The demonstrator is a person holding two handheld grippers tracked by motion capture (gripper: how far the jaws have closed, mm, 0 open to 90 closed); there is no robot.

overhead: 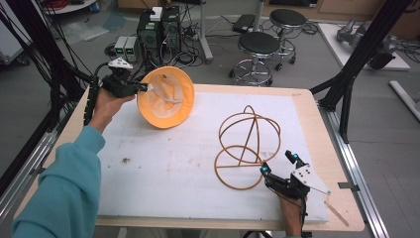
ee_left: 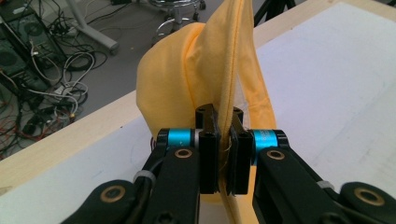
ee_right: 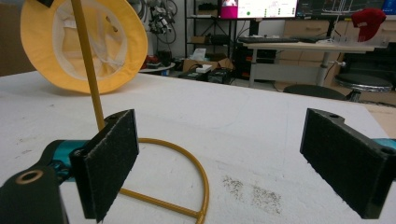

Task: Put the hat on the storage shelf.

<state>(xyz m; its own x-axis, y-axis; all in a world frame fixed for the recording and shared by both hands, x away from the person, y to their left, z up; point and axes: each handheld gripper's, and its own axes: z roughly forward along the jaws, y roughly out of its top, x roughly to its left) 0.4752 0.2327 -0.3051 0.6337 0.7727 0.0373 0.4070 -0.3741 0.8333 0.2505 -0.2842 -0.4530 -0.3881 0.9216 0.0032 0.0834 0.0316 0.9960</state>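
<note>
Black padded jaws of the left gripper (ee_left: 224, 154) are clamped on the brim of the yellow bucket hat (overhead: 166, 96), holding it lifted and tilted above the far left of the white mat (overhead: 163, 163), apparently to carry it toward the gold wire hat stand (overhead: 247, 146). Beside that stand's base ring, the right gripper (overhead: 279, 163) rests with jaws wide and empty, seemingly ready to steady it.
</note>
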